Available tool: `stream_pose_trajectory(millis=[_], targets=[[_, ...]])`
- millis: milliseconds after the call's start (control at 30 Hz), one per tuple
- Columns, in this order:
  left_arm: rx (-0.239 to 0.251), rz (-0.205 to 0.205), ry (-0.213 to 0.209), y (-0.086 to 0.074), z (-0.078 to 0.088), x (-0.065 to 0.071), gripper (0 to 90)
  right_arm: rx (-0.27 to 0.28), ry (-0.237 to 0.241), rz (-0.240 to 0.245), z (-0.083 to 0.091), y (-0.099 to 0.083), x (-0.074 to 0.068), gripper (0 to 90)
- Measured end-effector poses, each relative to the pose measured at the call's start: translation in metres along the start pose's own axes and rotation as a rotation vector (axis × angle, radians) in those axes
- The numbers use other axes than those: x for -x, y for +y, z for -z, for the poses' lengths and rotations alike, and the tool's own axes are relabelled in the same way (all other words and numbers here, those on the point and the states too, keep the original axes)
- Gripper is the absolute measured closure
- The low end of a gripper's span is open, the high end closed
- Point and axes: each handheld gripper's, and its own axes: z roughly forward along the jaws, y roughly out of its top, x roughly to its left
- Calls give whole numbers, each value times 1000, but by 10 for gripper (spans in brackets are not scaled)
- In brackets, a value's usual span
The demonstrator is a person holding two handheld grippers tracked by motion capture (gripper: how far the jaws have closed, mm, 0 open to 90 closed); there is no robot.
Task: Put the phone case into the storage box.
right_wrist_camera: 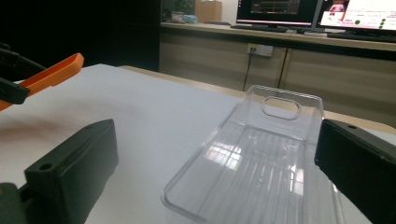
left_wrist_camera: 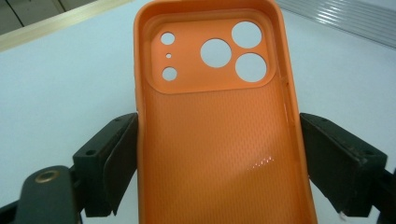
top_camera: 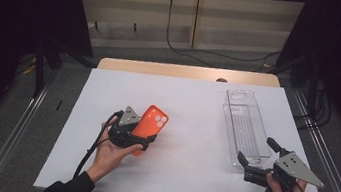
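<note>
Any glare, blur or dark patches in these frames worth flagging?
High view: surroundings nearly black, table evenly lit. Left gripper view: small glint on the orange phone case, otherwise sharp. Right gripper view: window-like reflections in the clear tray; near jaws soft, monitors behind overexposed.

Grey carpet floor [top_camera: 243, 63]; pale wooden cabinets [top_camera: 219, 22] behind; lit monitors [right_wrist_camera: 280, 11] on a counter [right_wrist_camera: 280, 37].

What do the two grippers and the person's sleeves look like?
Both the left gripper and the right gripper are black, with two blocky jaws and a grey three-cornered plate on top. A black cable trails from the left one. The left arm wears a dark sleeve; the right wrist is bare.
</note>
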Motion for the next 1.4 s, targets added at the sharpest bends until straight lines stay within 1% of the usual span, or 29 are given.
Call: stream_pose_trajectory(millis=[33, 133, 167, 200, 233, 300, 333, 367, 400, 467, 533, 567, 600, 667, 733, 800, 833, 900, 967, 1033, 1100, 1200, 1233, 1300, 1333, 1400], targets=[[8, 4, -5, 1, -2, 2, 157, -3, 7, 1, -1, 1, -1, 0], [10, -17, -5, 5, -6, 7, 157, -1, 22, 11, -8, 5, -6, 0], [18, -16, -10, 7, -7, 9, 157, 0, 26, 20, -10, 6, -8, 0], [27, -17, -16, 8, -8, 11, 157, 6, 30, 17, -12, 7, -11, 0], [25, -26, -23, 10, -8, 12, 157, 8, 37, 16, -14, 7, -13, 0], [24, -41, -22, 14, -11, 15, 157, 5, 47, 23, -17, 6, -17, 0], [24, -42, -26, 16, -13, 17, 157, -1, 55, 27, -18, 6, -19, 0], [15, -46, -36, 18, -16, 18, 157, 2, 61, 32, -19, 7, -20, 0], [15, -57, -34, 20, -17, 20, 157, 1, 65, 31, -21, 7, -21, 0], [27, -72, -37, 25, -20, 23, 157, 4, 73, 31, -23, 9, -23, 0], [38, -73, -47, 28, -21, 27, 157, 1, 78, 35, -25, 10, -24, 0], [43, -77, -52, 28, -22, 28, 157, 3, 86, 32, -26, 10, -25, 0], [48, -79, -48, 27, -23, 29, 157, 0, 88, 34, -27, 10, -26, 0], [56, -71, -60, 27, -25, 30, 157, 0, 93, 37, -30, 11, -28, 0], [54, -73, -54, 29, -25, 30, 157, 5, 102, 30, -34, 12, -32, 0], [51, -93, -39, 30, -26, 32, 157, -4, 115, 33, -39, 12, -36, 0], [62, -90, -46, 30, -26, 33, 157, -4, 120, 38, -41, 12, -37, 0], [72, -96, -42, 30, -26, 35, 157, -12, 131, 34, -46, 14, -41, 0], [69, -103, -40, 29, -26, 36, 157, -28, 137, 23, -50, 15, -43, 0], [74, -98, -51, 28, -26, 37, 157, -32, 140, 20, -54, 16, -44, 4], [70, -99, -48, 27, -26, 39, 157, -39, 158, 12, -57, 16, -45, 0], [75, -119, -38, 26, -26, 43, 157, -46, 164, 13, -61, 16, -47, 1], [85, -119, -40, 26, -25, 44, 157, -48, 165, 9, -62, 16, -47, 1], [86, -133, -39, 25, -24, 46, 157, -48, 160, 3, -64, 17, -48, 10], [88, -133, -39, 25, -24, 47, 157, -53, 156, 0, -65, 18, -49, 10], [93, -142, -29, 24, -23, 48, 157, -56, 153, -1, -67, 20, -50, 14]])
